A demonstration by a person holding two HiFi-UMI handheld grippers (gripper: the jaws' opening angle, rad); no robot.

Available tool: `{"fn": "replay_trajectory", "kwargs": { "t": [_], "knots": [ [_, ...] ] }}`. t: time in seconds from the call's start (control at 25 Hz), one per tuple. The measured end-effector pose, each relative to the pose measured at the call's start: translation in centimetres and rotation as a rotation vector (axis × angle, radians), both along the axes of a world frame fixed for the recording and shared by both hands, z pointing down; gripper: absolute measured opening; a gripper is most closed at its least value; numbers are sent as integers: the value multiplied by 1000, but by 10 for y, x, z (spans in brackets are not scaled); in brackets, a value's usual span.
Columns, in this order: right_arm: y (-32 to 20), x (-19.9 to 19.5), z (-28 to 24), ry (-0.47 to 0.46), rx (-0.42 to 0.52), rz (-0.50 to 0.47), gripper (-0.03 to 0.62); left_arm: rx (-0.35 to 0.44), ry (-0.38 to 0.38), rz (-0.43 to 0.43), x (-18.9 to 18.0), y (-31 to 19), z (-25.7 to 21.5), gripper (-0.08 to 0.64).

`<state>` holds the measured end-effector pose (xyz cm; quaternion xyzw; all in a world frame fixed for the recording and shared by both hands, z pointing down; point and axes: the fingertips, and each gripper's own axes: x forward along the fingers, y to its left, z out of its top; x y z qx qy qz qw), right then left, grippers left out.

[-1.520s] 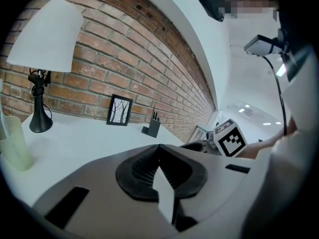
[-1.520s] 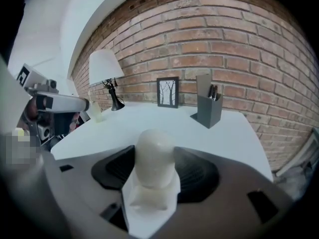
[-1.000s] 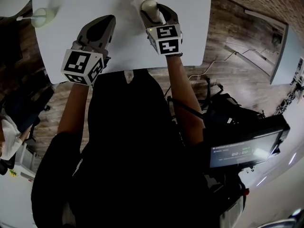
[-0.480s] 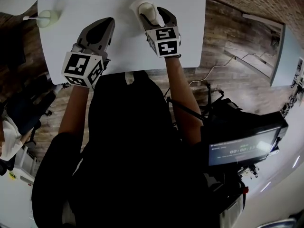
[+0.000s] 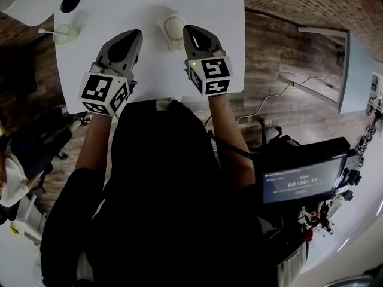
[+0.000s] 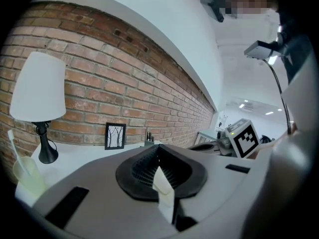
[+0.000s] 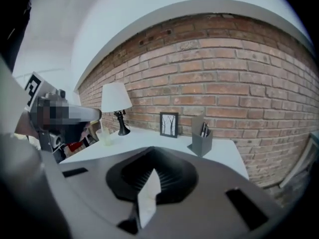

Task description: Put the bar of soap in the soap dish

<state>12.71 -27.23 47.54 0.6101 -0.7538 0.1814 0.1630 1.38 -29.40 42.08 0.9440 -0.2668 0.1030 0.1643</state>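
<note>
Only the head view shows the bar of soap (image 5: 174, 26): it lies in the soap dish (image 5: 163, 28) on the white bench (image 5: 119, 8), just left of the right gripper's (image 5: 191, 31) jaw tips, between them and the left gripper (image 5: 130, 36). Both gripper views look over their jaws and past the dish to a brick wall (image 7: 234, 83). Only they show the picture frame (image 7: 169, 124) and lamp (image 6: 39, 88) standing beyond the jaws. In each, the jaws are pressed together, with nothing between them
</note>
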Motion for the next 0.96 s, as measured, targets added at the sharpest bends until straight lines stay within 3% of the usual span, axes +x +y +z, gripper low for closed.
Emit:
{"fn": "replay_trajectory", "kwargs": {
  "t": [0.52,0.96],
  "knots": [
    [19,0,-65,-50,149,-46,2,66,17,-23,6,19,-31,6],
    [65,17,-102,-40,206,-46,2,115,19,-28,18,66,-65,6]
  ]
}}
